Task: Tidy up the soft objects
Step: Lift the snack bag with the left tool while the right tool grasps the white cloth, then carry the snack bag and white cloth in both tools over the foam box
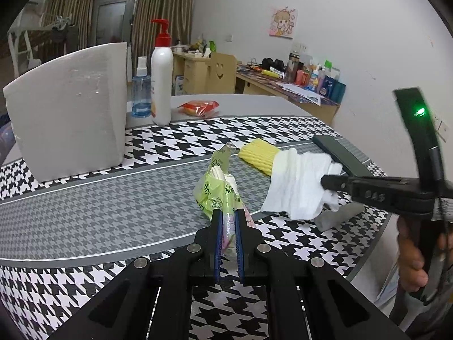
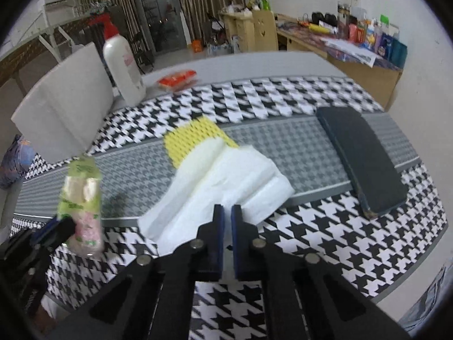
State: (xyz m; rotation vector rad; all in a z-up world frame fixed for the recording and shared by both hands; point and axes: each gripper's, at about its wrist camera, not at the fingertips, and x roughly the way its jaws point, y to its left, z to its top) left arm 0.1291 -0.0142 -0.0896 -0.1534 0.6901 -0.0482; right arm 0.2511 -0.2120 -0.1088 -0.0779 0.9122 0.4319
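Observation:
My left gripper (image 1: 228,212) is shut on the lower end of a green plastic tissue packet (image 1: 218,192), which stands tilted above the houndstooth tablecloth (image 1: 113,212). In the right wrist view the same packet (image 2: 82,187) hangs at the left, with the left gripper (image 2: 53,229) under it. A white tissue sheet (image 2: 220,181) lies partly over a yellow sponge (image 2: 195,136). My right gripper (image 2: 228,209) is shut on the tissue's near edge. From the left wrist view, the right gripper (image 1: 325,182) pinches the white tissue (image 1: 294,187) beside the yellow sponge (image 1: 259,154).
A white foam block (image 1: 68,113) stands at the back left, with a spray bottle (image 1: 141,93), a pump bottle (image 1: 162,79) and a red packet (image 1: 199,107) behind it. A dark book (image 2: 365,164) lies right. A grey soft piece (image 1: 337,215) sits under the tissue. A hand (image 1: 410,255) holds the right gripper.

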